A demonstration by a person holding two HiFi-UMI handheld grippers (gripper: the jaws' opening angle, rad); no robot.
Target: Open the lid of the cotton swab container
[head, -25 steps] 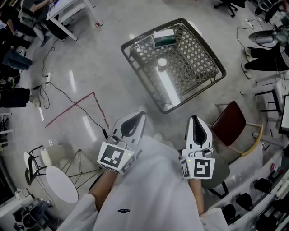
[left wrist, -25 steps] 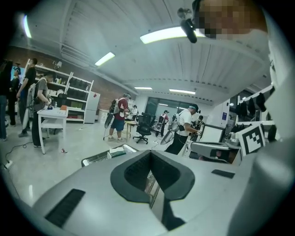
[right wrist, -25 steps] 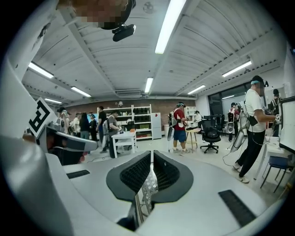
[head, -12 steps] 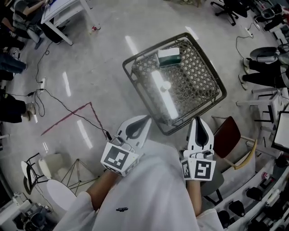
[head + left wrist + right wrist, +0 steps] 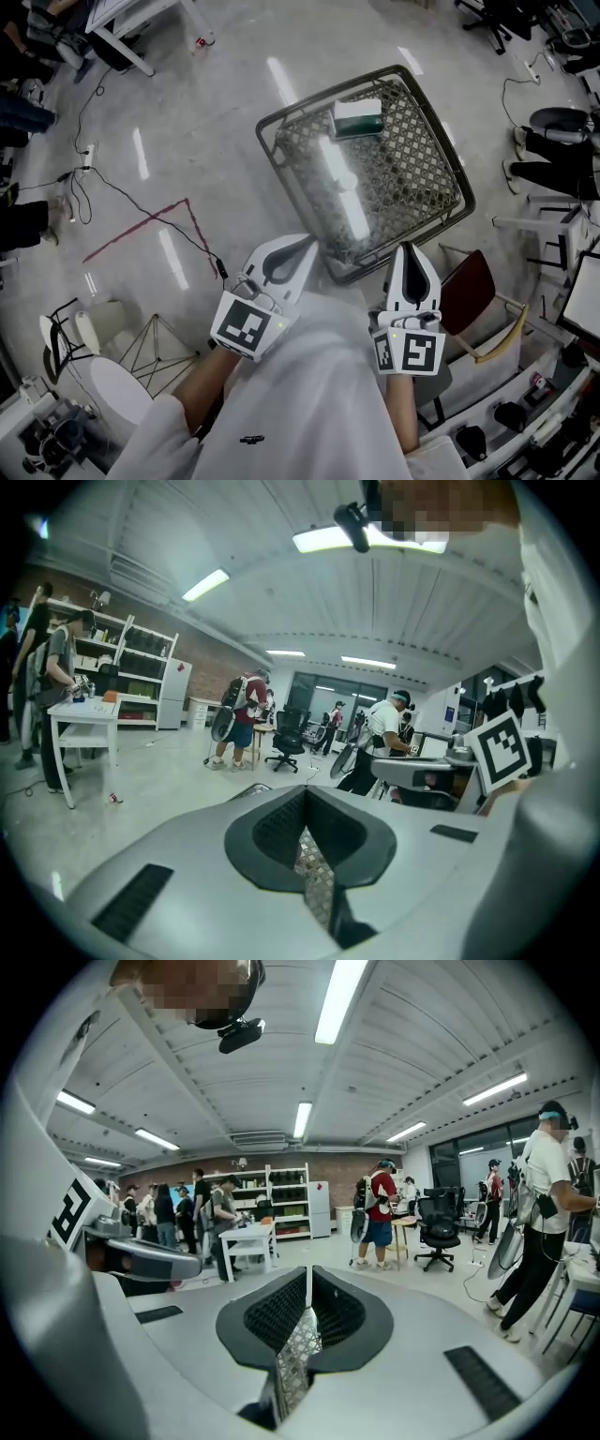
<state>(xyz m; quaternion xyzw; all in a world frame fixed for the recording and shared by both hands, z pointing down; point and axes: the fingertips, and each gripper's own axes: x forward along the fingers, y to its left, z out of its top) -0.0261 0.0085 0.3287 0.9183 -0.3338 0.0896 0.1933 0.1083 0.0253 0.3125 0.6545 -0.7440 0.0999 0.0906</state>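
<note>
The cotton swab container (image 5: 358,118), a green and white box, lies at the far edge of a square lattice-top table (image 5: 281,167) in the head view. Both grippers are held close to my body, short of the table's near corner. The left gripper (image 5: 305,246) is shut and holds nothing, with its tip just left of that corner. The right gripper (image 5: 410,249) is also shut and empty, at the corner's right. In the left gripper view the left gripper (image 5: 303,795) has its jaws together, with lattice showing below. The right gripper (image 5: 307,1281) looks the same in its own view.
A dark red chair (image 5: 466,289) stands just right of the right gripper. A white round stool (image 5: 117,394) and a wire stand are at lower left. Cables (image 5: 141,195) and red tape lines (image 5: 155,223) cross the floor. People, desks and office chairs ring the room.
The table and its box have drawn closer to both grippers as I moved forward. Its near corner now sits between the two tips. Both grippers stayed shut.
</note>
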